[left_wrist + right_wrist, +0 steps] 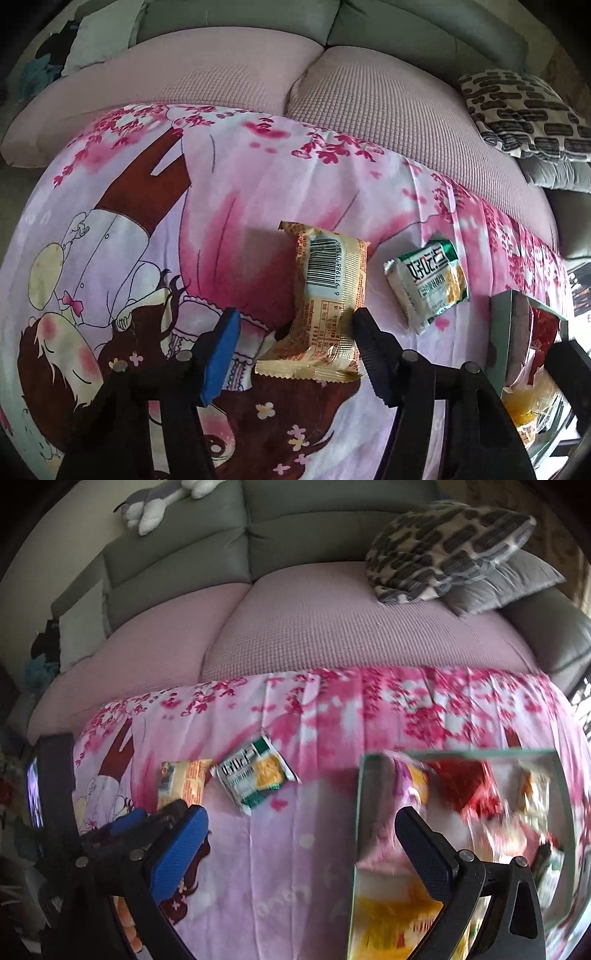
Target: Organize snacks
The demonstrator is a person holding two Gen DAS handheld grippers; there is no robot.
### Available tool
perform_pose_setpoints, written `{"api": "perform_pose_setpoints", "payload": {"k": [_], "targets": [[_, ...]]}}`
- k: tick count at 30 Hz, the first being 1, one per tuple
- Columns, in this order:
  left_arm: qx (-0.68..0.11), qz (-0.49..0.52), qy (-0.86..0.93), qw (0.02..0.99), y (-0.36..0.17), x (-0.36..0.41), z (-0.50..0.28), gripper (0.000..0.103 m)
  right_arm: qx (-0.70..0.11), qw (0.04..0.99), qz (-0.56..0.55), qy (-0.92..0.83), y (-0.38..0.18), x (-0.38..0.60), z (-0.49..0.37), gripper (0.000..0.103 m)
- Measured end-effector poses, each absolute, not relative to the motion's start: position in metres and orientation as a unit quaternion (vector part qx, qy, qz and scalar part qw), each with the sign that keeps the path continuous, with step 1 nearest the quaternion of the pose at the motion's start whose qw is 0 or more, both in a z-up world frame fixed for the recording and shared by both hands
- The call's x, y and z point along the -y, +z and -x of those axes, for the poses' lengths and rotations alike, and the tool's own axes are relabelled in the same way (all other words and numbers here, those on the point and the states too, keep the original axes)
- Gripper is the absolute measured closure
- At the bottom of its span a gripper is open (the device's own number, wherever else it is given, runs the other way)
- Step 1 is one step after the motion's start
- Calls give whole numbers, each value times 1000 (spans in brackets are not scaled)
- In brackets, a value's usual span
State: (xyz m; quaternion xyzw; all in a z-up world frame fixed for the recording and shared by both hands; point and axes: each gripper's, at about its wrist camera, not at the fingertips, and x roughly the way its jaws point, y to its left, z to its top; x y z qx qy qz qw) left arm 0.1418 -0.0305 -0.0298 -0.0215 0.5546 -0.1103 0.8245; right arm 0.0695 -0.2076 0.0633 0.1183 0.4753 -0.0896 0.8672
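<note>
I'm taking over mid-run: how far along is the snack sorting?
Done: several packets, red and yellow among them, already lie in the box. In hand: the left gripper straddles the tan barcode packet; one finger touches it, the blue pad stands clear, so not gripped. The right gripper is open and empty beside the box. Left: that packet and the green-and-white packet on the cloth.

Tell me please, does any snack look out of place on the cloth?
Yes. Two packets lie loose on the pink cloth, outside the box: the yellow packet, barcode up between the left gripper fingers, and the green packet, askew.
</note>
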Motion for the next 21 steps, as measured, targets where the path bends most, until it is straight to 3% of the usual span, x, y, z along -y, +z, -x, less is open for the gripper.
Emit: {"api": "perform_pose_setpoints", "payload": {"k": [8,21], "targets": [[-555,45,-101,824,-33,15,-147,41,-542,835,-89,-37,50,198,-124,10],[-553,44,-97,826,-32,4,-155,43,-614,788,-11,-33,4,174,-162,13]]}}
